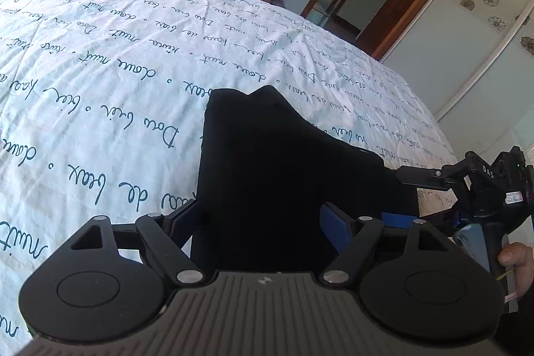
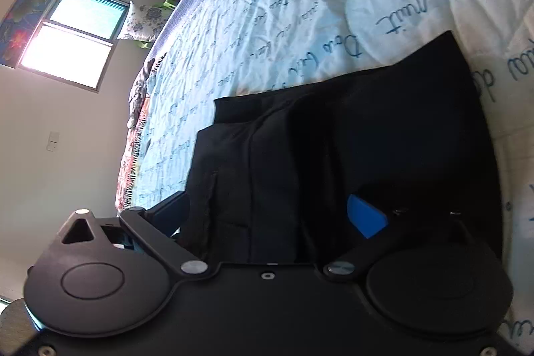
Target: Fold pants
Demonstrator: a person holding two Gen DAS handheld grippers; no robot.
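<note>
Evidently both the left gripper [image 1: 260,219] and right gripper [image 2: 267,216] stand spread, black pants [image 1: 283,162] hiding their fingertips.

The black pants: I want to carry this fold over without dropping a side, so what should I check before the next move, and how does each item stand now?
1. Left hand-held gripper has cloth between its fingers: ok, the black pants fill the gap.
2. Right hand-held gripper has cloth between its fingers: ok, fabric fills the gap.
3. Both grips fully clamped: cannot tell, the dark cloth hides the pads.
4. Layers even: not ok, the right wrist view shows stepped, offset edges.
5. Landing area on the bedspread beyond the pants: ok, nothing lies there.
6. The two grippers apart: ok, in the left wrist view the right one sits off to the side.
</note>
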